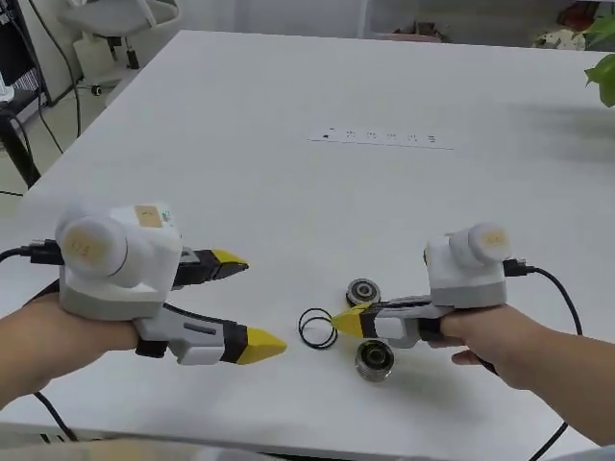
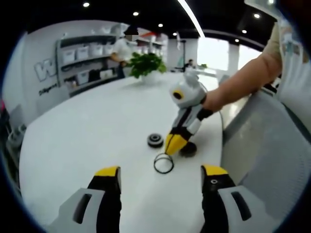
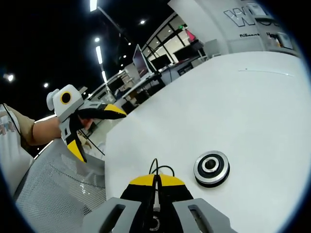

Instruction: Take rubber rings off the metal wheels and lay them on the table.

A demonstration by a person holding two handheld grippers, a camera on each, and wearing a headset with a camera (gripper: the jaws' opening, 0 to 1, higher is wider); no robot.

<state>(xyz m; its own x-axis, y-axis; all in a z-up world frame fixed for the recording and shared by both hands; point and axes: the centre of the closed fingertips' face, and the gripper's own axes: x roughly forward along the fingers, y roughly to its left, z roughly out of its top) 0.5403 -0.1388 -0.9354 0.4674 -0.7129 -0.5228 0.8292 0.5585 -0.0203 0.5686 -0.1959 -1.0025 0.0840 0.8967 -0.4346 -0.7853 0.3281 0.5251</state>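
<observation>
Thin black rubber rings [image 1: 317,328] lie on the white table [image 1: 288,173] between my two grippers. My right gripper [image 1: 338,322] is shut, its yellow tips pinching the edge of a ring [image 3: 156,169]. One metal wheel [image 1: 362,291] sits just beyond its tips, also seen in the right gripper view [image 3: 211,168]. A second wheel [image 1: 374,357] lies under the right gripper's body. My left gripper [image 1: 245,303] hovers open to the left of the rings, nothing between its jaws. In the left gripper view the ring [image 2: 164,163] lies ahead of my left gripper [image 2: 160,172], the right gripper [image 2: 172,144] touching it.
A flush socket strip [image 1: 380,137] sits mid-table, farther away. A green plant [image 1: 603,67] stands at the far right corner. A mesh chair [image 3: 58,189] is beside the near table edge. A person [image 2: 121,48] stands by shelves in the distance.
</observation>
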